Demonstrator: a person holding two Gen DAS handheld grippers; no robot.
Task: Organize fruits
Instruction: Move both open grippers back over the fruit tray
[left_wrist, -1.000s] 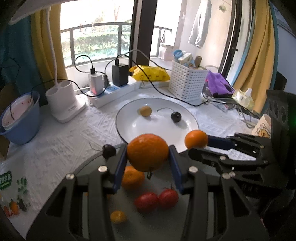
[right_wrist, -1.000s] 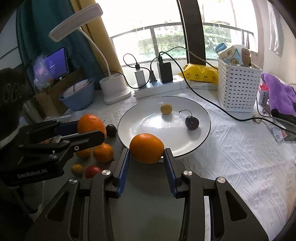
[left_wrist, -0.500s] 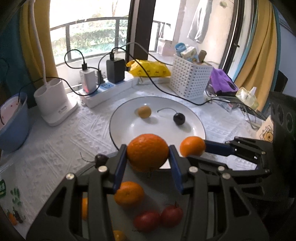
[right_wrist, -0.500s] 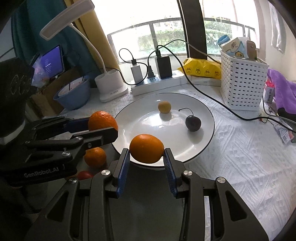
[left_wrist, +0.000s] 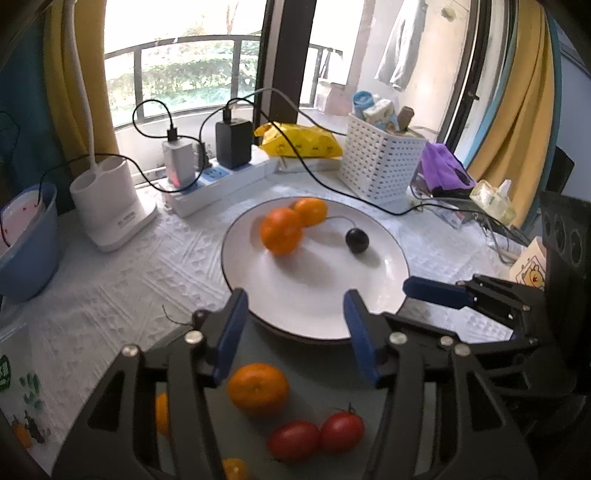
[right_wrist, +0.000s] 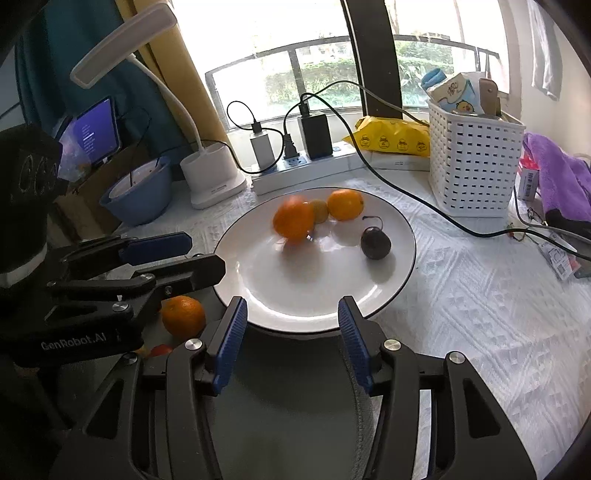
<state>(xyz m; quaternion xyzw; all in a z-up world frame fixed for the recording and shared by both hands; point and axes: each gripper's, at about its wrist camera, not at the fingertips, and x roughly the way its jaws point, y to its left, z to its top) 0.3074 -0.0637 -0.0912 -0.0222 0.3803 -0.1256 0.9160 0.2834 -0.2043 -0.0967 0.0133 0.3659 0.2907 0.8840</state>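
Note:
A white plate (left_wrist: 325, 299) (right_wrist: 384, 291) holds two oranges (left_wrist: 281, 230) (left_wrist: 311, 211), a small yellow fruit (right_wrist: 320, 211) between them and a dark cherry (left_wrist: 357, 240) (right_wrist: 375, 242). The larger orange (right_wrist: 293, 220) looks blurred by motion. My left gripper (left_wrist: 295, 328) is open and empty at the plate's near edge. My right gripper (right_wrist: 290, 332) is open and empty at the near rim too. On a grey tray (left_wrist: 325, 384) under the left gripper lie an orange (left_wrist: 258, 387), two tomatoes (left_wrist: 293, 440) (left_wrist: 341, 431) and small orange fruits (left_wrist: 161, 413).
A power strip with chargers (left_wrist: 218, 177) and a lamp base (left_wrist: 110, 206) stand behind the plate, with a cable across its far rim. A white basket (right_wrist: 472, 162) stands at the back right, a blue bowl (right_wrist: 138, 192) at the left, purple cloth (right_wrist: 561, 177) far right.
Both grippers have opened and let go of their oranges, which now lie on the far part of the plate. Both grippers sit at the plate's near edge.

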